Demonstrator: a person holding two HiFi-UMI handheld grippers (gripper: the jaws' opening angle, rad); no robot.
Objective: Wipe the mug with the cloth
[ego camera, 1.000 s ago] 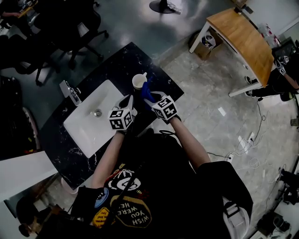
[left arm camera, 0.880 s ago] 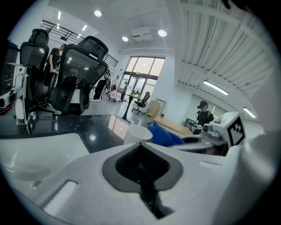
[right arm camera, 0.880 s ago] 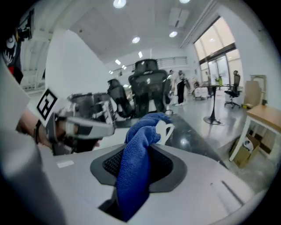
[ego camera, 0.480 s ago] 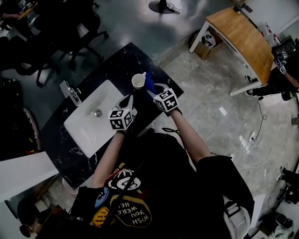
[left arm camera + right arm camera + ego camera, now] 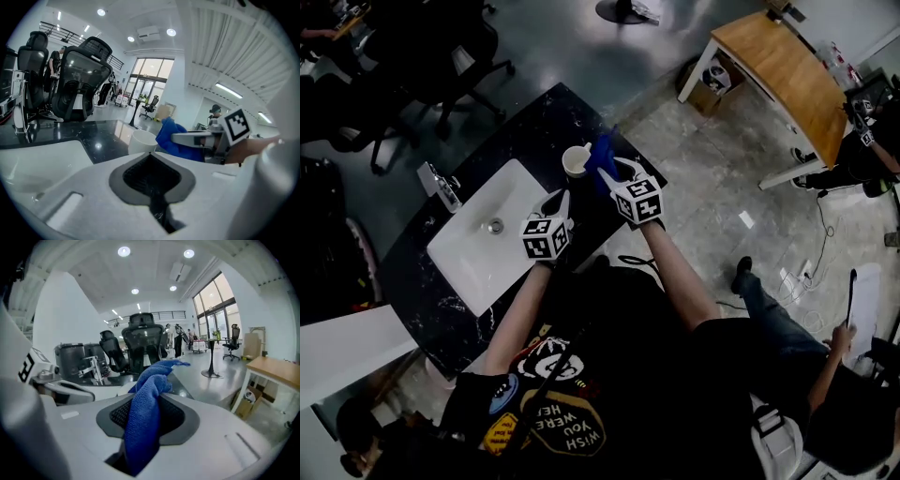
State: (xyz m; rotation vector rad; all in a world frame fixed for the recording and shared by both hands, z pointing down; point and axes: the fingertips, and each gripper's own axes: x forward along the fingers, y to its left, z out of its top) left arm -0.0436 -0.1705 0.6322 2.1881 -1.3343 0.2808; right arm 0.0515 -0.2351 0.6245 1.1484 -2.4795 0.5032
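The right gripper (image 5: pixel 615 171), clamped on the cloth (image 5: pixel 602 153) at upper centre, seems poised to wipe the mug (image 5: pixel 576 161), the left gripper (image 5: pixel 560 199) closed and empty; next, probably rub its wall.

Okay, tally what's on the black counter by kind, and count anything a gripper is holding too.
White mug: 1
Blue cloth: 1
White sink: 1
Tap: 1
Total: 4

Head view dim, murky. Gripper views bright under round white ceiling lamps (image 5: pixel 124 251), bowed, dark-cornered; glossy black speckled worktop (image 5: pixel 101 140) mirrors glare; white plastic left gripper (image 5: pixel 151 159) blurs close up.
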